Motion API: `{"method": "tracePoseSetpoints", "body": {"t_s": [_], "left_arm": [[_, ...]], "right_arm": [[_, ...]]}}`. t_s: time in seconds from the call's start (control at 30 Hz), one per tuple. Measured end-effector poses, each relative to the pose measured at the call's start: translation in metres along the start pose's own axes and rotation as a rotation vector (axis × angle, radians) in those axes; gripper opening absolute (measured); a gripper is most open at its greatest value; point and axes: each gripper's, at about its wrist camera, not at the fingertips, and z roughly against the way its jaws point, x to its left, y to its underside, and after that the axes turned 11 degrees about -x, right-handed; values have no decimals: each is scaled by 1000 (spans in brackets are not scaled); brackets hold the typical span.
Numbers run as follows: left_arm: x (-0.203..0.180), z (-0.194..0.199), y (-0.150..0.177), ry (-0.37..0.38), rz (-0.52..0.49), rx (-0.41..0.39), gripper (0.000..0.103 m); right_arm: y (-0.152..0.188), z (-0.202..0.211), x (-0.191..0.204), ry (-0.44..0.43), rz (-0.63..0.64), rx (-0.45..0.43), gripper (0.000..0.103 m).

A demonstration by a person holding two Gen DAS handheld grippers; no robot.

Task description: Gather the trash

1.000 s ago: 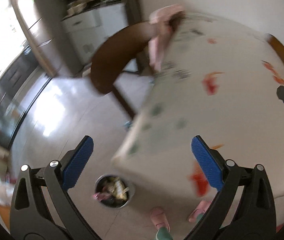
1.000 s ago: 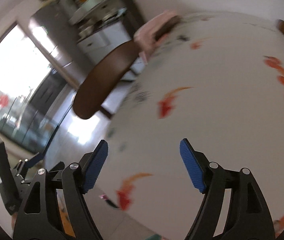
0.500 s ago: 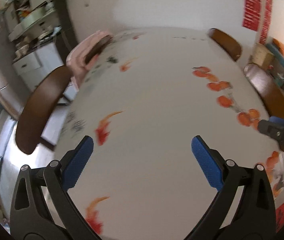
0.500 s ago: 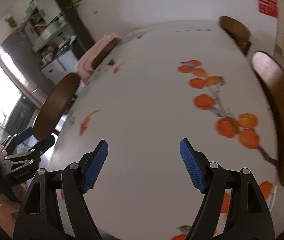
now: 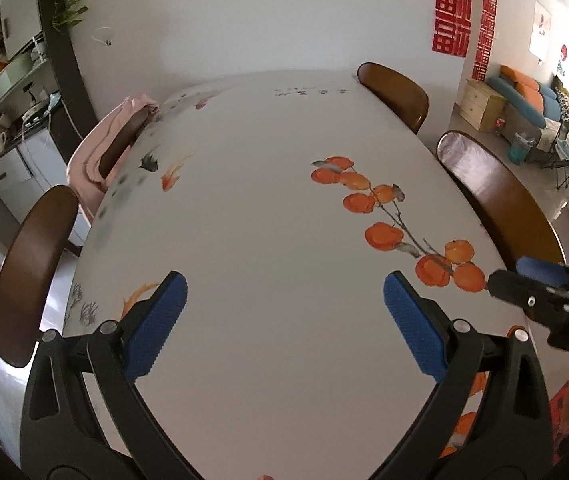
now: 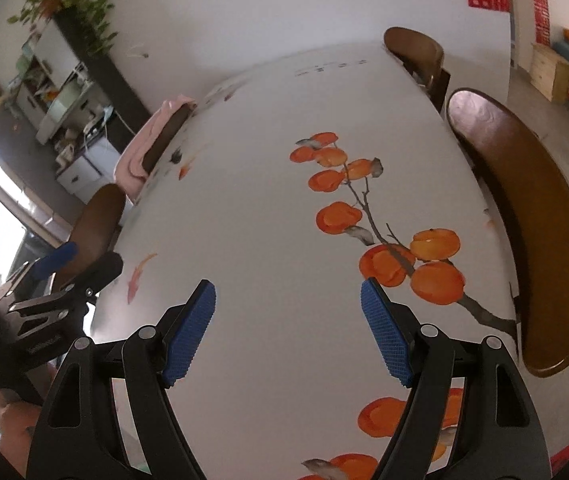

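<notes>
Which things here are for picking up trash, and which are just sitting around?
For the job:
left gripper, open, holding nothing
right gripper, open, holding nothing
No trash shows right now.

Just there:
table
wooden chairs
pink cloth
plant

Soft daylight, fisheye warp, dark edges

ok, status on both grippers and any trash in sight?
Left gripper open, empty. Right gripper open, empty. Both over white table with printed orange fruit; no trash in view. Nothing in the way.
</notes>
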Motion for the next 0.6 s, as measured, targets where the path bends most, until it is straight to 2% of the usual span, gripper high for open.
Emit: {"method": "tracePoseSetpoints", "body": {"t_s": [0.3,0.43,0.6], "left_arm": [[14,-10,-8,60,-19,-15,96],[18,-15,-9,46,-72,-18,96],[28,-19,-13,99,-32,-39,96]], "right_arm": [[-1,-13,15,24,-15,-9,76],[-3,-17,24,34,-12,-14,76],[-4,-18,28,57,-4,-12,76]]}}
